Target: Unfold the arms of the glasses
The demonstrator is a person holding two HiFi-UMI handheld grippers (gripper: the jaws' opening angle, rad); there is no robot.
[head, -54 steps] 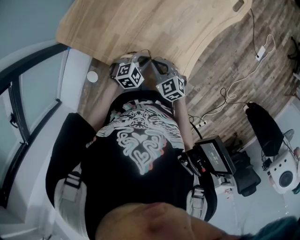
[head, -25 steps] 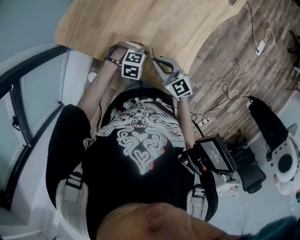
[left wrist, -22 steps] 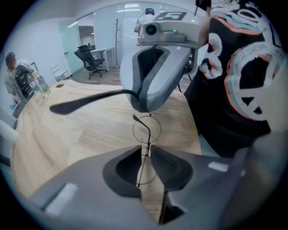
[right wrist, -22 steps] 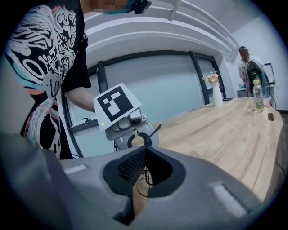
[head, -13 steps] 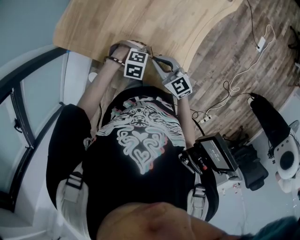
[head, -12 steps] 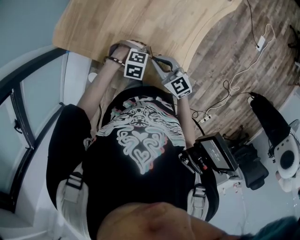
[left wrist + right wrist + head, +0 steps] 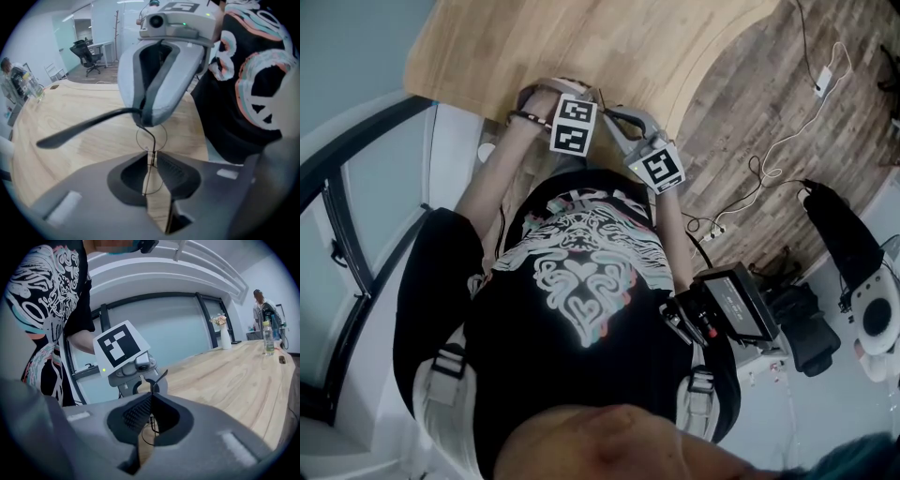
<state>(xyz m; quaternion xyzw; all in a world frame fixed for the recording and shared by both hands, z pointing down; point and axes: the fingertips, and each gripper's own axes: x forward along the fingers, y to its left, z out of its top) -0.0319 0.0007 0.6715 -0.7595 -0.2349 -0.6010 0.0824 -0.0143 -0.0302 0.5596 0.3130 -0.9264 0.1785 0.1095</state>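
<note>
Thin wire-rimmed glasses (image 7: 152,139) with round lenses hang between my two grippers, just over the near edge of the wooden table (image 7: 70,112). In the left gripper view, my left gripper (image 7: 150,158) is shut on the frame by the lens rim. Facing it, my right gripper (image 7: 144,118) is shut on the hinge end of a dark arm (image 7: 84,129), which sticks out to the left. The right gripper view has my right gripper (image 7: 150,403) shut on the thin frame, with the left gripper's marker cube (image 7: 121,345) beyond. From the head view, both cubes (image 7: 570,125) (image 7: 661,167) sit close together.
The person's black printed shirt (image 7: 581,291) fills the space below the grippers. A glass wall with dark frames (image 7: 337,234) runs on the left. Cables (image 7: 769,169) lie on the wood floor. A vase (image 7: 226,339) and bottles (image 7: 267,341) stand far off on the table.
Both grippers have moved away from the torso to the table edge since the earliest frame. Over the last half second they barely shifted.
</note>
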